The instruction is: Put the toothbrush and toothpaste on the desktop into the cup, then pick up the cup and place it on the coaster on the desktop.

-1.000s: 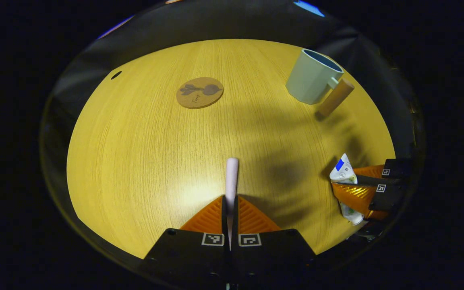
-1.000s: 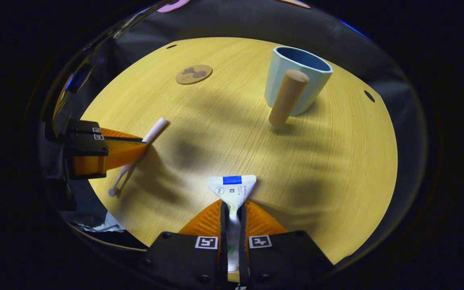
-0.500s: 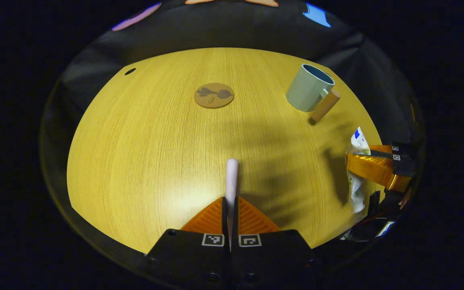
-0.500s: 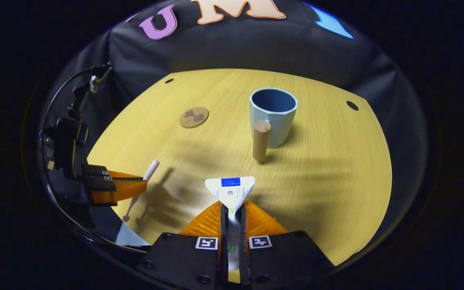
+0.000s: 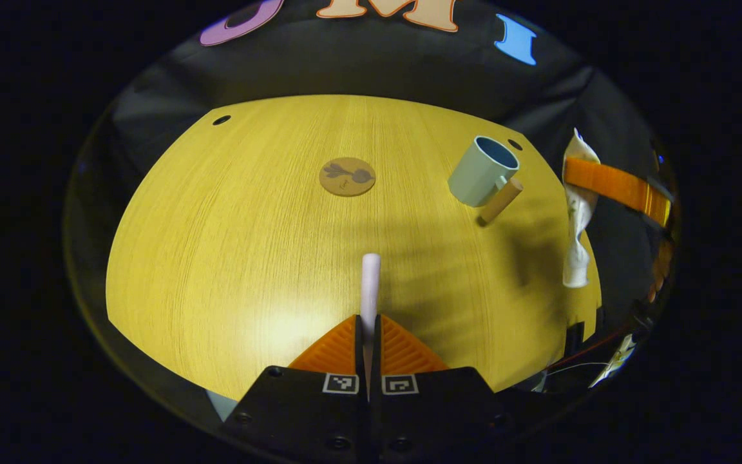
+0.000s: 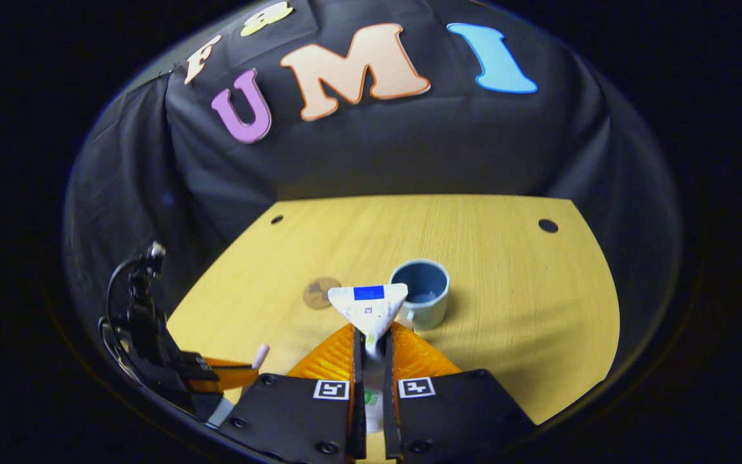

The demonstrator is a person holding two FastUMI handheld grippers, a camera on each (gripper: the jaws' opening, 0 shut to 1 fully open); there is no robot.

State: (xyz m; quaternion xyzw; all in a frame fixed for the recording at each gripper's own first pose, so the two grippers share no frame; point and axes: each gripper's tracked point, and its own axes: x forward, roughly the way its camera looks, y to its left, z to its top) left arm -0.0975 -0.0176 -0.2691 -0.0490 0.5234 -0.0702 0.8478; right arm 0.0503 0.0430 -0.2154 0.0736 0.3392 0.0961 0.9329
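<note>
Toothpaste (image 6: 369,308) white, crimped, blue-banded; toothbrush (image 5: 370,283) pale handle.

In the left gripper view the coaster (image 5: 347,176) lies far out on the surface (image 5: 229,245), with the cup (image 5: 480,179) to its right (handle toward the camera). The toothbrush (image 5: 370,287) juts forward between the left claw's (image 5: 368,328) fingers; the toothpaste (image 5: 577,219) hangs at far right.

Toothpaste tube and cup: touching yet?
Apart. The left gripper view shows the toothpaste tube, held in the right gripper, with bare desktop between it and the cup.
</note>
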